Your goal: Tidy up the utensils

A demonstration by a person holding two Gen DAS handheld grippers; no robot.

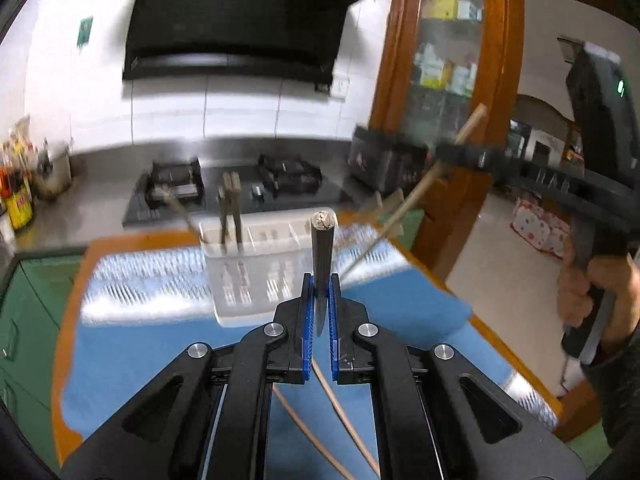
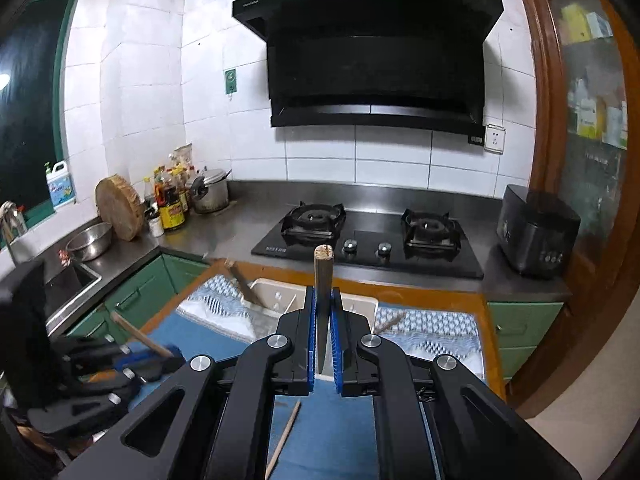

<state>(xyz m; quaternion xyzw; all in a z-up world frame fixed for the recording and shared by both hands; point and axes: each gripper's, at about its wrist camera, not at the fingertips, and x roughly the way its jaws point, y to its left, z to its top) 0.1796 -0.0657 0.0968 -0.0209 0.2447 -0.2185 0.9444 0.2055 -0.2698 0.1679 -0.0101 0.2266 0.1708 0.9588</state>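
Left gripper [image 1: 320, 280]: jaws clamped on a wooden chopstick [image 1: 323, 240], held upright above the blue mat [image 1: 160, 344]. Right gripper [image 2: 324, 292]: jaws clamped on a second chopstick [image 2: 323, 272]. White utensil holder [image 1: 256, 272]: far end of the mat, several utensils inside. Loose chopsticks [image 1: 344, 412]: near, on the mat.

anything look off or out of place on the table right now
Yes: loose wooden chopsticks lie on the blue mat rather than in the white slotted utensil basket. Each gripper, left and right, clamps one chopstick.

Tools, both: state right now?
Left tool: shut on a chopstick.
Right tool: shut on another chopstick.
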